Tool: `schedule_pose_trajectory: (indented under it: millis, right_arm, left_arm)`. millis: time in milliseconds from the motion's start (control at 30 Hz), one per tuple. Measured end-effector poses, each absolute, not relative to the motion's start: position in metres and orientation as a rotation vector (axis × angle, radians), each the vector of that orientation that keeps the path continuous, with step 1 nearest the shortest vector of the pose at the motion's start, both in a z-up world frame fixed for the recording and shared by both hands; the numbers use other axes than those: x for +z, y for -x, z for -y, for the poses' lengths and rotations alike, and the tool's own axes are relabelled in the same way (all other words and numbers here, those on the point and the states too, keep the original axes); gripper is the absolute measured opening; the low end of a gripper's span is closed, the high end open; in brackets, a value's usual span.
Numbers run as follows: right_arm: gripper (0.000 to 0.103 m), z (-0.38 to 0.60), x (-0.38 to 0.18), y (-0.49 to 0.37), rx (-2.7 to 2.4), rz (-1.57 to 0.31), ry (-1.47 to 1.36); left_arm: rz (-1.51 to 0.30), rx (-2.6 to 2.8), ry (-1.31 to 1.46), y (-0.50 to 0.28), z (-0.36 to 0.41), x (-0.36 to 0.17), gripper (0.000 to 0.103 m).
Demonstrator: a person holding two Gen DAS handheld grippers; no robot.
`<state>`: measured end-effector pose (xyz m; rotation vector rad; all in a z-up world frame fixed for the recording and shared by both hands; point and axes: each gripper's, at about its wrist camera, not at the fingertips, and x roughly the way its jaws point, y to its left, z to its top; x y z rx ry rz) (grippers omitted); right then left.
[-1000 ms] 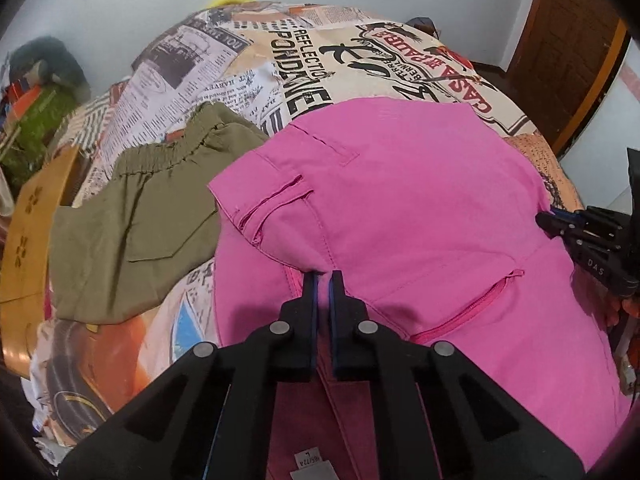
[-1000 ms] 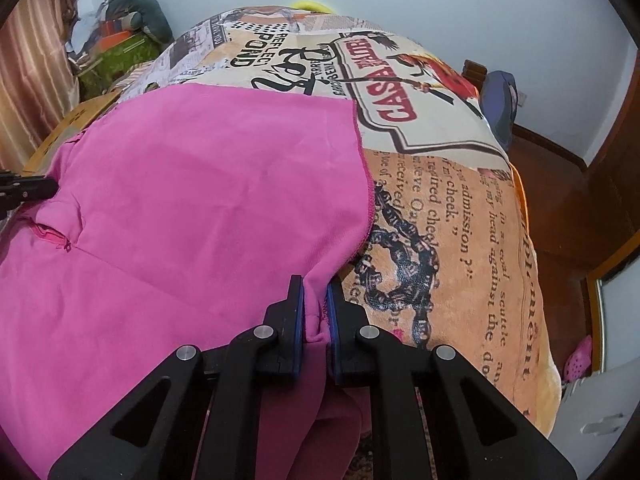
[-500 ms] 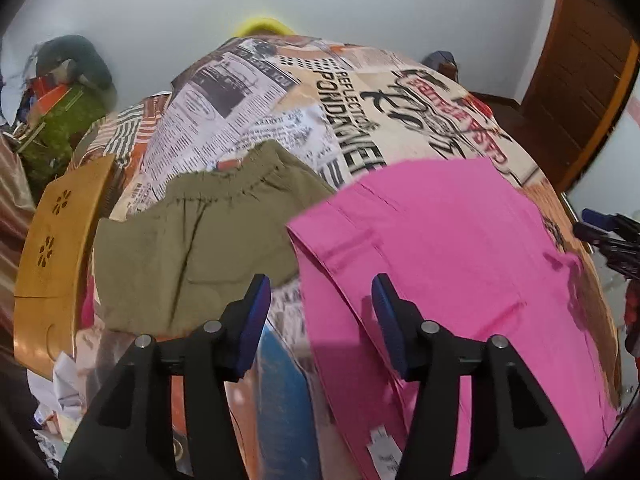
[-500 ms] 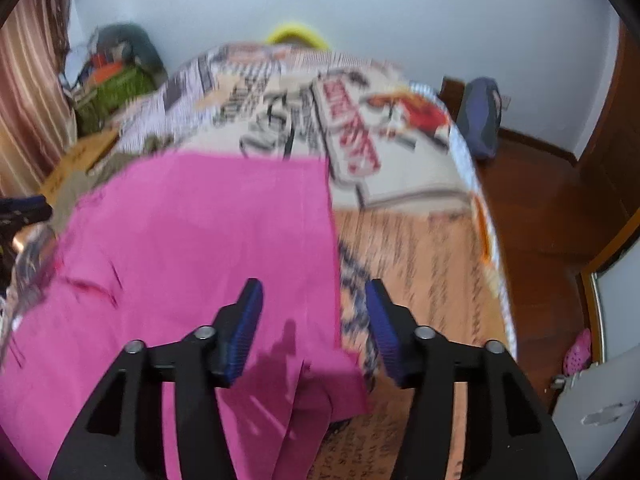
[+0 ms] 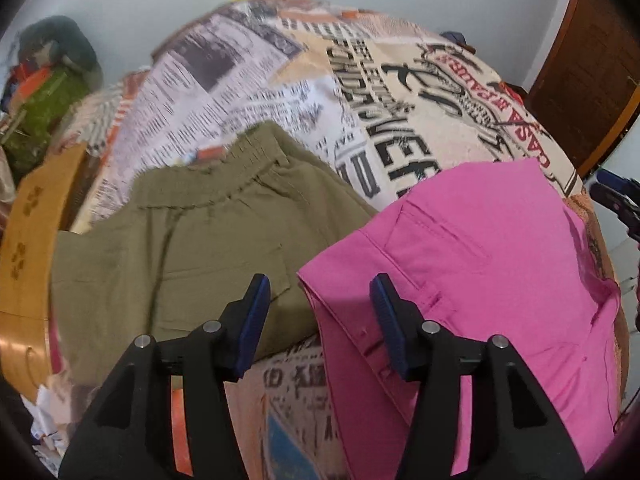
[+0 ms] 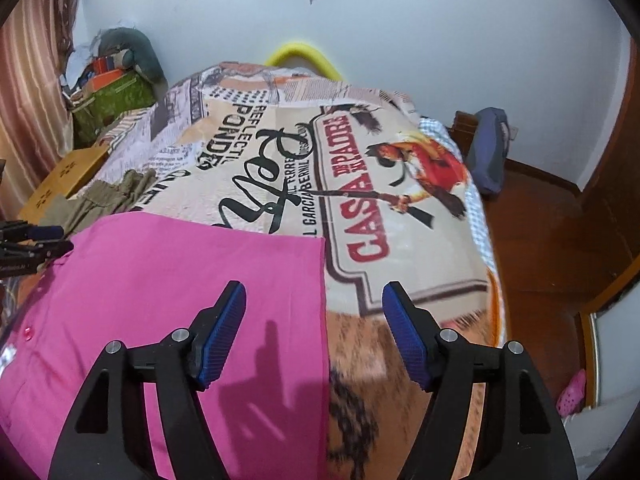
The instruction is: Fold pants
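My left tool (image 5: 318, 304) hangs apart and empty, pink pants (image 5: 480, 280) right of it, olive shorts (image 5: 180, 248) left. My right tool (image 6: 314, 320), its jaws just widened, holds nothing above the pants' edge on the bed (image 6: 400, 240).

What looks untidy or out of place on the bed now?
Nothing serious. The pink pants lie folded flat with straight edges on the printed bedspread. Only the olive pants beside them look rumpled. Both the left gripper and right gripper are open, holding nothing.

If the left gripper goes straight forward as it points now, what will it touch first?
Probably the edge of the pink pants, or the bedspread beside it; depth is unclear. The left gripper is open and holds nothing.
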<state>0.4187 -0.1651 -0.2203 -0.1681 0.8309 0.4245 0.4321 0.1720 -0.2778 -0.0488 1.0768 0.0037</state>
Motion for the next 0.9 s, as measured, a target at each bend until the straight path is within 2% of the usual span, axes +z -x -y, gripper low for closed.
schedule_pose_trajectory:
  millis: [267, 367, 467, 500, 533, 567, 600, 633, 767, 900]
  right_arm:
    - [0.067, 0.151, -0.245, -0.462, 0.476, -0.891, 0.161]
    - [0.066, 0.146, -0.257, -0.473, 0.478, -0.931, 0.163]
    - [0.065, 0.142, -0.266, -0.476, 0.458, -0.941, 0.160]
    - [0.059, 0.141, -0.266, -0.475, 0.457, -0.932, 0.160]
    - [0.046, 0.140, -0.266, -0.474, 0.458, -0.930, 0.156]
    - [0.039, 0.139, -0.265, -0.473, 0.459, -0.930, 0.153]
    - [0.020, 0.137, -0.265, -0.473, 0.457, -0.930, 0.160]
    - [0.007, 0.135, -0.264, -0.472, 0.452, -0.928, 0.177]
    - [0.004, 0.131, -0.259, -0.470, 0.437, -0.909, 0.206]
    - [0.003, 0.136, -0.240, -0.468, 0.418, -0.858, 0.184]
  left_arm:
    - [-1.081, -0.093, 0.130, -0.438, -0.180, -0.292, 0.053]
    - [-1.079, -0.140, 0.164, -0.438, -0.181, -0.294, 0.041]
    - [-1.072, -0.138, 0.158, -0.438, -0.179, -0.294, 0.040]
    - [-1.068, -0.137, 0.152, -0.438, -0.178, -0.294, 0.039]
    - [-1.065, -0.138, 0.146, -0.437, -0.176, -0.293, 0.035]
    - [-1.058, -0.132, 0.132, -0.437, -0.175, -0.292, 0.031]
    - [-1.043, -0.103, 0.090, -0.437, -0.171, -0.290, 0.019]
    - [-1.030, -0.074, 0.038, -0.437, -0.164, -0.287, 0.014]
    - [-0.980, -0.011, -0.153, -0.437, -0.137, -0.281, 0.012]
    - [-0.952, -0.003, -0.153, -0.443, -0.139, -0.267, 0.012]
